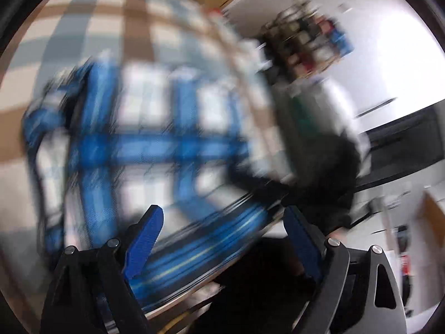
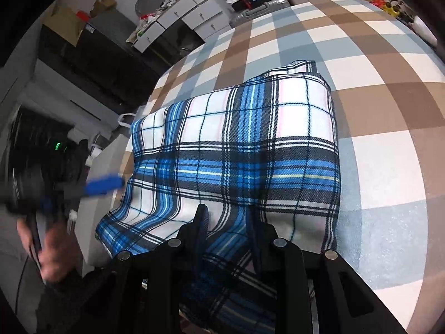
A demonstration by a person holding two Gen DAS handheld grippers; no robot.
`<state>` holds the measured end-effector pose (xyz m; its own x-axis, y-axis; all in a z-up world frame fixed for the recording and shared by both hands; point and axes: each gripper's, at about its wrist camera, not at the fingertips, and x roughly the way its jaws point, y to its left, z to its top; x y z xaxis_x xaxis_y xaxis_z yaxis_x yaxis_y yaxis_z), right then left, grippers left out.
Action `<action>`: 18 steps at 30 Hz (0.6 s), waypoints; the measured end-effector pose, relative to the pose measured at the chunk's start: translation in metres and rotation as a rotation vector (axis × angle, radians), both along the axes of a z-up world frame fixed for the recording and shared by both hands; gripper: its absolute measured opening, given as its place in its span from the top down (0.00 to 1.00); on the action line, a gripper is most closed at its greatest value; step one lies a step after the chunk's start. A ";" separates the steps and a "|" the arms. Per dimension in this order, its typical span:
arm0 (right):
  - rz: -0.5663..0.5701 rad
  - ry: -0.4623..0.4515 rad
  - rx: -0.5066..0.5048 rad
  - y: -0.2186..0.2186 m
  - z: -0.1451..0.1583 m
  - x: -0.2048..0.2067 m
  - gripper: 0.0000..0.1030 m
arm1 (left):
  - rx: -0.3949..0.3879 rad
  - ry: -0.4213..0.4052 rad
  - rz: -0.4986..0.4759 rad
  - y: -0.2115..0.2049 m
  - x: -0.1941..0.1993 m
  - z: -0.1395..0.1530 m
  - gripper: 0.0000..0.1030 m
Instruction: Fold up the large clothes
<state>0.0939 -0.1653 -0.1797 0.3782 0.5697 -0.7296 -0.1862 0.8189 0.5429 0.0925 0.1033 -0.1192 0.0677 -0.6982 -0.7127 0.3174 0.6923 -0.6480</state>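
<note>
Pinching the near edge of the blue plaid garment point(image 2: 236, 150) with my right gripper point(image 2: 226, 222), jaws narrow on the cloth; it lies folded on the checked bed cover point(image 2: 375, 89). My left gripper point(image 1: 222, 222) gapes wide, holding nothing.

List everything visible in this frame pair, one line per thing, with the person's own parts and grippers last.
plaid garment: one, blue, white and black, folded on the bed, its near edge at the bed's edge
bed cover: one, brown, grey-blue and white checks, under the garment
drawer unit: one, white, beyond the bed
suitcase: one, silver, beside the drawers
cardboard boxes: several, brown, on dark furniture
hand: one, holding the left gripper's handle
left gripper: blue pads, open, nothing held
right gripper: black, closed on the garment's near edge
</note>
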 end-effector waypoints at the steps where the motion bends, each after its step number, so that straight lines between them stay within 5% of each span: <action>1: -0.001 0.003 0.003 0.000 0.000 0.001 0.74 | 0.038 0.008 0.013 0.002 -0.003 -0.011 0.18; 3: -0.005 0.005 0.008 -0.002 0.000 0.000 0.74 | 0.097 0.010 0.021 0.005 -0.006 -0.034 0.19; 9: -0.040 -0.048 -0.018 -0.007 0.015 -0.012 0.71 | 0.143 -0.075 0.017 -0.004 -0.010 -0.035 0.18; 13: 0.092 -0.073 0.044 0.003 0.038 -0.045 0.71 | 0.146 -0.074 0.012 -0.005 -0.011 -0.037 0.18; 18: 0.158 -0.038 -0.141 0.028 0.035 -0.066 0.71 | 0.158 -0.067 0.013 -0.005 -0.007 -0.024 0.18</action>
<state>0.0277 -0.1370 -0.1449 0.3210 0.5172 -0.7934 -0.3358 0.8455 0.4152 0.0854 0.0986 -0.1432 0.1272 -0.5764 -0.8072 0.3470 0.7882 -0.5082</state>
